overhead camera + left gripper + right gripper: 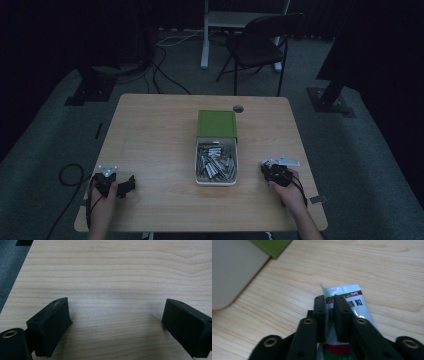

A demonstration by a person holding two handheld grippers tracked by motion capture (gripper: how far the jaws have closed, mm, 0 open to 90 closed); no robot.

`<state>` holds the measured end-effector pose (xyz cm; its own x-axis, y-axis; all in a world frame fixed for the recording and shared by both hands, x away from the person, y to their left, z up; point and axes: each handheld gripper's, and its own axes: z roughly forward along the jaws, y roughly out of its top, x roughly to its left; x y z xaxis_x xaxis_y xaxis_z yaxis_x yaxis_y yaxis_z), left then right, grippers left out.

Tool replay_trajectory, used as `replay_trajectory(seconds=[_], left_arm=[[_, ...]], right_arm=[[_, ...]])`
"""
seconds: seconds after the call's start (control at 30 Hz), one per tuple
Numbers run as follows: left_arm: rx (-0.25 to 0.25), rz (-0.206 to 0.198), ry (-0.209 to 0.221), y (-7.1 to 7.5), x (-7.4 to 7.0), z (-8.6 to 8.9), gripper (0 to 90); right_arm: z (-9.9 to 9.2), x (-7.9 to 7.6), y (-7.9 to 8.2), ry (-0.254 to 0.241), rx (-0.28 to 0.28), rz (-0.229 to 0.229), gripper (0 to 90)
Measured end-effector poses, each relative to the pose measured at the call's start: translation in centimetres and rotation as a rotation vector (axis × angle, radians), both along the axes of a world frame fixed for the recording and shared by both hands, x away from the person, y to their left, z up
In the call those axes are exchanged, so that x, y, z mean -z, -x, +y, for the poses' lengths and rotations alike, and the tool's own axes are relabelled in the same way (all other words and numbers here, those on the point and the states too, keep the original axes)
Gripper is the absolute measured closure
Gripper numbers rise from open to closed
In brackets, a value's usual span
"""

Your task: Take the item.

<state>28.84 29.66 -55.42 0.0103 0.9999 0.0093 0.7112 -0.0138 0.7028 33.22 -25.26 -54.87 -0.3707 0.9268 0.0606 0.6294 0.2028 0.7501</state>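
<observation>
In the right gripper view a white sachet [348,298] with a red and green band and printed characters lies flat on the wooden table [387,270]. My right gripper [330,298] has its jaws a narrow gap apart with the sachet's near part between them; the pads do not visibly press on it. In the high view the right gripper [265,167] rests on the table just right of the white box [216,182]. My left gripper [116,320] stands wide open over bare wood, at the table's front left [129,185].
The white box holds several sachets [215,164]; its green sleeve [216,124] is slid back toward the far side. The box wall [232,272] and green sleeve [272,246] lie left of the right gripper. A chair [255,47] and cables [165,70] are beyond the table.
</observation>
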Motion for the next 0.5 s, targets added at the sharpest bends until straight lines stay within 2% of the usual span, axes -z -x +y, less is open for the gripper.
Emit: replay_trajectory(seconds=[0.1,0.23,0.27,0.33,0.4,0.5], left_arm=[[0.0,0.0,0.0,0.0,0.0,0.0,8.7],[0.0,0.0,0.0,0.0,0.0,0.0,8.7],[0.0,0.0,0.0,0.0,0.0,0.0,8.7],[0.0,0.0,0.0,0.0,0.0,0.0,8.7],[0.0,0.0,0.0,0.0,0.0,0.0,8.7],[0.0,0.0,0.0,0.0,0.0,0.0,8.7]], right_arm=[[-0.2,-0.3,-0.1,-0.043,-0.021,0.002,71.5],[-0.3,-0.5,0.0,-0.044,-0.044,-0.013,67.8],[-0.2,-0.7,0.2,-0.07,-0.072,-0.018,60.8],[0.0,-0.9,0.3,-0.08,-0.098,-0.016,55.5],[0.2,-1.1,0.5,-0.074,-0.106,-0.032,53.0],[0.3,-1.3,0.5,-0.096,-0.132,-0.024,49.7]])
